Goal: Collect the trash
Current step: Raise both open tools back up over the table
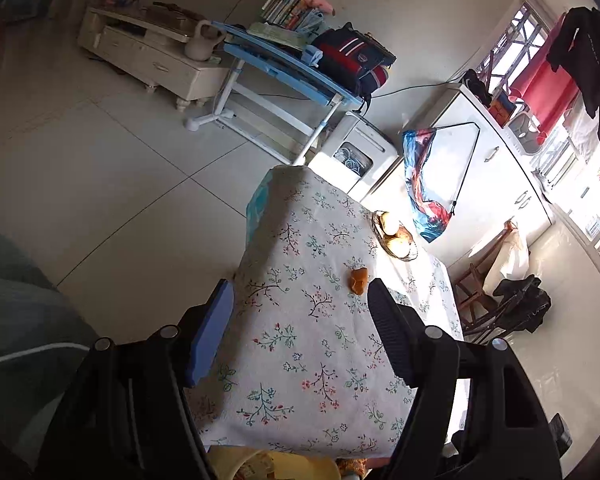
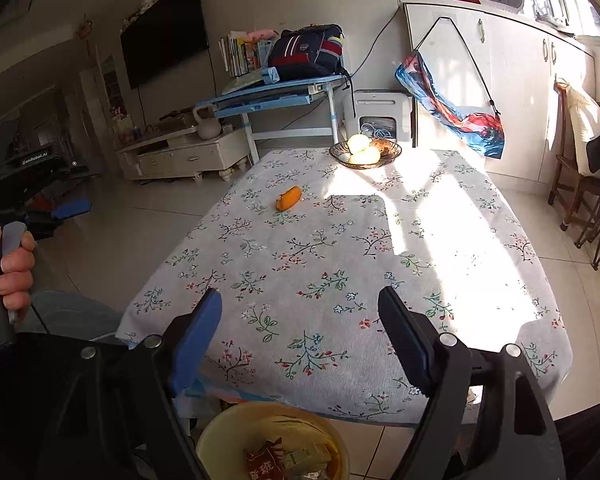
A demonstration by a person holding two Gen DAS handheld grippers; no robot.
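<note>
The broad top of the table covered with a white flowered cloth (image 2: 340,248) is largely bare, so free passage is offered across its near and middle parts. Only two things are found on it: a small orange piece of peel (image 2: 288,198) towards the far left, with open cloth all round it, and a dark shallow bowl of pale round fruit (image 2: 365,151) at the far edge, well apart from the peel. The near edge is fronted below by a yellow round plastic bin holding wrappers (image 2: 220,436). To the right, passage is narrowed by dark wooden chairs (image 2: 572,188); to the left, bare tiled floor (image 2: 112,232) is left open.
</note>
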